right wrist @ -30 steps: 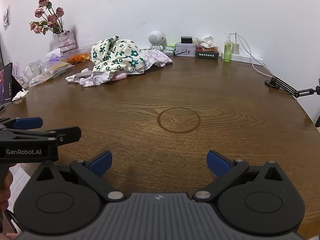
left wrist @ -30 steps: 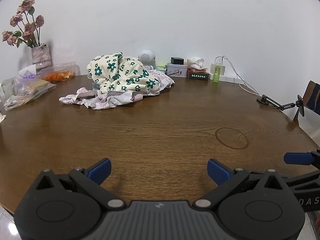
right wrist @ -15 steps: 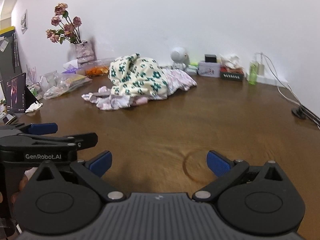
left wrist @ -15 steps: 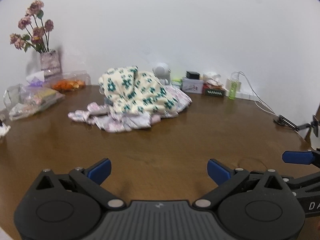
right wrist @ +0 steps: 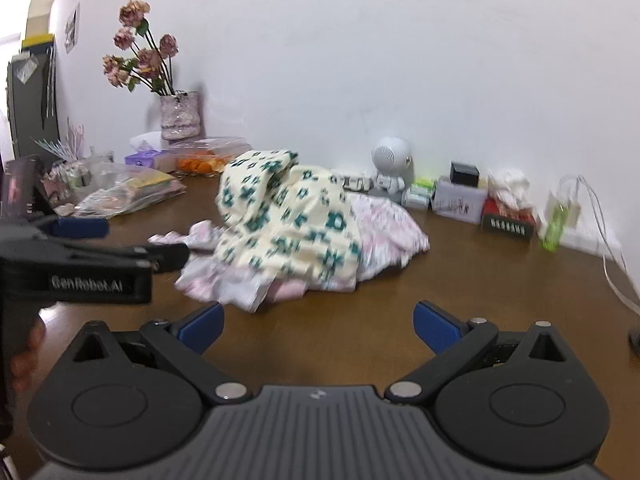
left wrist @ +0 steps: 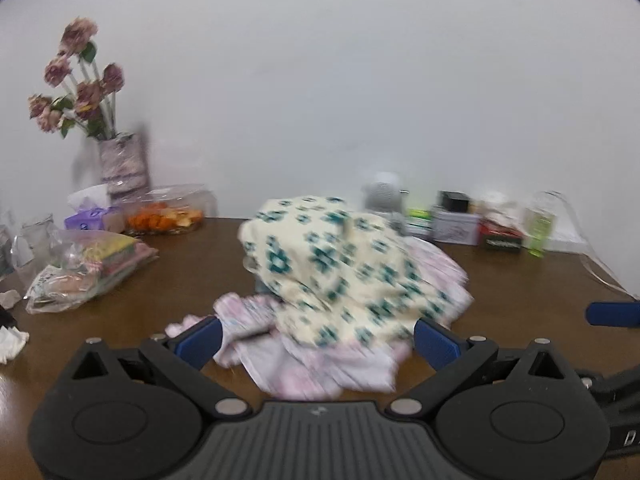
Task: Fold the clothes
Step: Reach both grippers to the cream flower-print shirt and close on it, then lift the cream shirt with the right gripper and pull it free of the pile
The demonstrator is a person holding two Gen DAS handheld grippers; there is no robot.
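A brown wooden surface point(right wrist: 500, 280) carried a heap of clothes point(right wrist: 296, 236) mid-surface; a vase point(right wrist: 180, 114), bagged items point(right wrist: 128, 190) and small boxes point(right wrist: 458, 200) lined its far edge.

Legible markings:

1. "GenRobot.AI", white lettering on the black side of the left gripper point(right wrist: 96, 236), seen in the right wrist view; slightly blurred.
2. "D", white letter, cut off at the frame edge, on the black body of the right gripper point(left wrist: 612, 316) in the left wrist view.
3. Red-and-black box point(right wrist: 508, 222) on the worktop point(right wrist: 480, 280): a white row of characters, too blurred to read.
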